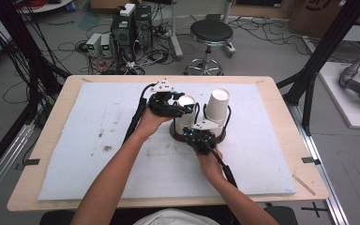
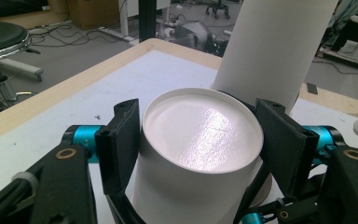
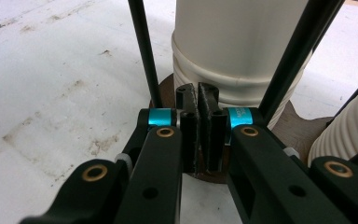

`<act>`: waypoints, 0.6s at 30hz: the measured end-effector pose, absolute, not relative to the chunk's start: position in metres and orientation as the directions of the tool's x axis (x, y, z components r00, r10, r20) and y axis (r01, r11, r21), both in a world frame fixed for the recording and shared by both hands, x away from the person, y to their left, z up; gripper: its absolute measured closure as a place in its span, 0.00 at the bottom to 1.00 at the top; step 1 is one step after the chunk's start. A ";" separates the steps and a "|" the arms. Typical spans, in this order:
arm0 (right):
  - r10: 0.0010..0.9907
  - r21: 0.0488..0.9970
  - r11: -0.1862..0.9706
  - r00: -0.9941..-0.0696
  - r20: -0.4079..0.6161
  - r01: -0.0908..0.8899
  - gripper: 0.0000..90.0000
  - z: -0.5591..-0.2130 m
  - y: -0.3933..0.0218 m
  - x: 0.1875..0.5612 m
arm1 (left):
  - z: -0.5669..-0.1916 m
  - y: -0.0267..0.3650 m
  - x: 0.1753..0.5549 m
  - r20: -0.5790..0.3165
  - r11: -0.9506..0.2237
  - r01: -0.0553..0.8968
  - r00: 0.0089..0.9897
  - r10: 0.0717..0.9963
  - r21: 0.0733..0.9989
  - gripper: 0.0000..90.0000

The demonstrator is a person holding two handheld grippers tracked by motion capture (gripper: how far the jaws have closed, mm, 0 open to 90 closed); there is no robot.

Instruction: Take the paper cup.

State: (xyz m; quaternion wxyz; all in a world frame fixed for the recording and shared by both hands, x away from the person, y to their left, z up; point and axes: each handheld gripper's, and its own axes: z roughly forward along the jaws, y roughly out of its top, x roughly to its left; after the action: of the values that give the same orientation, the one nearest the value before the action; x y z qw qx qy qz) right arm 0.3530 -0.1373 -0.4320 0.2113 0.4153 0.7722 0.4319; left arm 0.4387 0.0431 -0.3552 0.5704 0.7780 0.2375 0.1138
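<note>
On the counter [image 1: 51, 178] my left hand-held gripper [image 2: 200, 140] clamps the near cup [image 2: 198, 154] just beside the tall cup [image 1: 216, 107], my right hand-held gripper [image 3: 199, 100] pinched tight on their brown holder [image 3: 303, 133].

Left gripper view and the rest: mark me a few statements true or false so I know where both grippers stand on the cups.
1. The left gripper has its fingers on either side of an upturned white cup. True.
2. The right gripper has its fingers spread wide. False: they are closed together, at the edge of the dark brown base.
3. The cups stand on the dark brown base, between thin black rods. True.
4. The black stool stands on the table. False: it is on the floor beyond the table's far edge.
5. The taller cup lies flat on its side. False: it stands bottom up beside the gripped one.
</note>
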 end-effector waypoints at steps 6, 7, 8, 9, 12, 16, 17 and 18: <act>0.823 0.842 0.283 -0.567 0.032 0.459 0.98 -0.432 -0.138 0.353 | -0.349 0.046 0.437 -0.098 -0.209 0.228 0.863 0.495 0.951 0.38; 0.823 0.842 0.284 -0.567 0.032 0.458 0.98 -0.432 -0.138 0.353 | -0.349 0.046 0.437 -0.098 -0.209 0.228 0.863 0.495 0.951 0.38; 0.822 0.842 0.284 -0.568 0.032 0.459 0.98 -0.432 -0.138 0.353 | -0.343 0.048 0.435 -0.097 -0.189 0.215 0.864 0.494 0.958 0.38; 0.823 0.843 0.282 -0.566 0.033 0.459 0.98 -0.432 -0.137 0.353 | -0.339 0.050 0.434 -0.098 -0.173 0.208 0.864 0.494 0.963 0.38; 0.823 0.843 0.282 -0.567 0.032 0.457 0.98 -0.432 -0.138 0.353 | -0.321 0.056 0.430 -0.080 -0.134 0.170 0.860 0.505 0.976 0.38; 0.822 0.844 0.285 -0.569 0.029 0.454 0.97 -0.432 -0.138 0.354 | -0.299 0.068 0.424 -0.068 -0.096 0.138 0.850 0.522 0.986 0.38; 0.820 0.843 0.286 -0.571 0.031 0.456 0.97 -0.432 -0.138 0.354 | -0.299 0.068 0.424 -0.068 -0.096 0.138 0.850 0.522 0.986 0.38; 0.818 0.842 0.288 -0.574 0.032 0.456 0.96 -0.432 -0.138 0.354 | -0.293 0.074 0.421 -0.072 -0.091 0.140 0.845 0.530 0.986 0.38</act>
State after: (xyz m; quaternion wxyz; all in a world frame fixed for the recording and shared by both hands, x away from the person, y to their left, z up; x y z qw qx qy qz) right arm 0.3537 -0.1381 -0.4317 0.2092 0.4111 0.7747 0.4325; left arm 0.4212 0.0741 -0.2927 0.6332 0.7223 0.2319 0.1537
